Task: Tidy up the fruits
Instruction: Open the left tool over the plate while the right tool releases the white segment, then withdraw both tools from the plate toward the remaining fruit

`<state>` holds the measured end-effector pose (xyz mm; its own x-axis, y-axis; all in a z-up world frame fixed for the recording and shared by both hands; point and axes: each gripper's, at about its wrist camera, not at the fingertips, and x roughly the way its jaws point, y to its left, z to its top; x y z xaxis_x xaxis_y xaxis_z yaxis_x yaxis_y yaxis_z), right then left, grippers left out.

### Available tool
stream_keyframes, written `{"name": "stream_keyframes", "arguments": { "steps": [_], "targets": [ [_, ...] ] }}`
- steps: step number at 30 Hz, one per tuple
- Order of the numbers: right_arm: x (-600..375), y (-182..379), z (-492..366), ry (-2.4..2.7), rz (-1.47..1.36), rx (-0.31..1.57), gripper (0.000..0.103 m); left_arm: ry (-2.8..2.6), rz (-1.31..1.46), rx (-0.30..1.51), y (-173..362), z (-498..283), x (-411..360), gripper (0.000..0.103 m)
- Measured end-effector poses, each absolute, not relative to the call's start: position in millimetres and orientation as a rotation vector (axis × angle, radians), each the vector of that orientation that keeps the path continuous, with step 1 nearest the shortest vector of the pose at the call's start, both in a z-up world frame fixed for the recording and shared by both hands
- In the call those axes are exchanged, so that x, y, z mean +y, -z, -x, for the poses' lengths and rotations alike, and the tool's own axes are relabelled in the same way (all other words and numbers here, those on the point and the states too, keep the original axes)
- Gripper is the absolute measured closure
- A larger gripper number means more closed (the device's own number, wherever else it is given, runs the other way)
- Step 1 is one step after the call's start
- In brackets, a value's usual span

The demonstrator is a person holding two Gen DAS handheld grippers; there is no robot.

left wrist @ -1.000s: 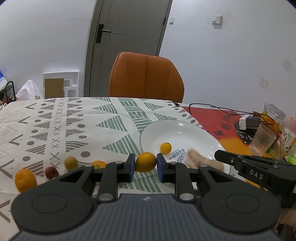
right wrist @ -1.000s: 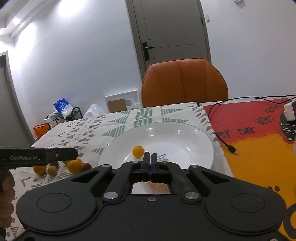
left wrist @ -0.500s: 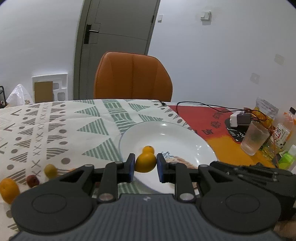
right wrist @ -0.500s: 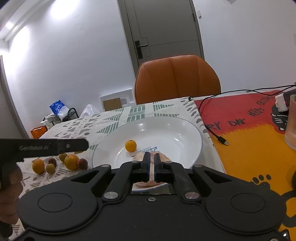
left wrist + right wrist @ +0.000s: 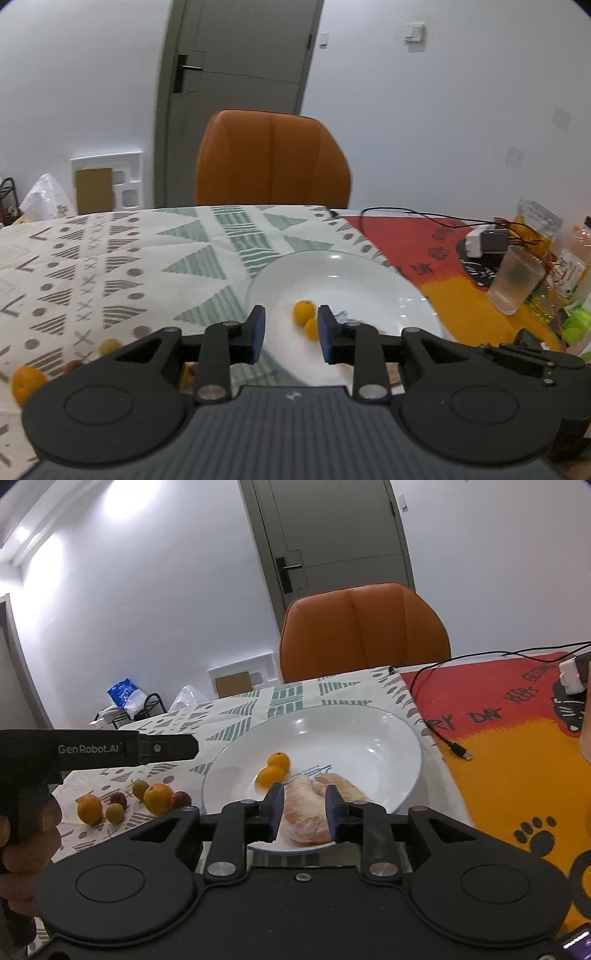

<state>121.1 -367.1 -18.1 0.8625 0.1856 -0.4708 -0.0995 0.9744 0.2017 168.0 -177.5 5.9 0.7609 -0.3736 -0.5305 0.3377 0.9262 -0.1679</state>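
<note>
A white plate [image 5: 369, 731] holds two small oranges [image 5: 271, 777] touching each other and a peeled citrus piece in clear wrap [image 5: 314, 808]. In the left wrist view the plate [image 5: 369, 280] and both oranges [image 5: 304, 312] show just beyond my left gripper [image 5: 290, 334], which is open and empty above the plate's near left rim. My right gripper [image 5: 304, 814] is open, its jaws either side of the wrapped piece. Several loose fruits [image 5: 159, 797] lie on the cloth left of the plate.
An orange chair [image 5: 273, 158] stands behind the table. A frosted cup [image 5: 515, 280], bottles and packets sit at the right on the red-orange mat [image 5: 517, 746], with a black cable [image 5: 443, 734] and charger. More loose fruits [image 5: 27, 380] lie at the left.
My left gripper carried the orange over the plate and opened; the orange now lies beside the other one. My right gripper opened from shut and rose, with the wrapped piece between its jaws.
</note>
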Motion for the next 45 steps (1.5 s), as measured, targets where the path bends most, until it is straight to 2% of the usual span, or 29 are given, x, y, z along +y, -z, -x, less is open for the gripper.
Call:
{"name": "stream_keyframes", "arguments": {
  "steps": [2,4,8,10,12,13,15,17,22,40,45],
  "targets": [
    [-362.6,18.8,-122.4,-0.157,-0.174,0.511,0.066,0.363,0.063,0.593,-6.2,-167.5,-169.8,0.066],
    [-357.5,18.9,-123.1,-0.163,-0.172,0.511,0.061,0.339,0.063,0.589,-7.0,-165.8,-161.6,0.055],
    [-347.0,18.1,-125.7,-0.184,-0.171,0.509,0.045,0.296,0.069,0.579,-9.3,-162.0,-144.3,0.039],
    [-341.3,16.9,-127.0,-0.193,-0.162,0.505,0.039,0.274,0.077,0.573,-10.6,-160.3,-134.7,0.025],
    [-335.3,15.8,-128.3,-0.201,-0.155,0.501,0.027,0.242,0.083,0.566,-12.5,-158.8,-124.1,0.019],
    [-332.8,15.0,-128.8,-0.205,-0.153,0.498,0.024,0.228,0.086,0.561,-13.4,-157.9,-119.2,0.018],
    [-326.8,13.7,-129.0,-0.222,-0.152,0.491,0.01,0.203,0.091,0.557,-14.9,-157.1,-108.5,0.016],
    [-322.5,12.7,-129.7,-0.239,-0.162,0.484,0.001,0.176,0.102,0.556,-15.6,-156.1,-97.2,0.013],
    [-309.8,13.1,-133.0,-0.28,-0.167,0.492,0.0,0.125,0.113,0.55,-16.0,-152.0,-75.0,0.01],
    [-266.3,15.0,-143.0,-0.382,-0.117,0.524,0.0,0.055,0.142,0.57,-5.5,-143.7,-27.2,0.01],
    [-255.8,16.2,-147.5,-0.411,-0.089,0.534,0.01,0.051,0.154,0.583,0.6,-144.5,-19.8,0.014]
  ]
}}
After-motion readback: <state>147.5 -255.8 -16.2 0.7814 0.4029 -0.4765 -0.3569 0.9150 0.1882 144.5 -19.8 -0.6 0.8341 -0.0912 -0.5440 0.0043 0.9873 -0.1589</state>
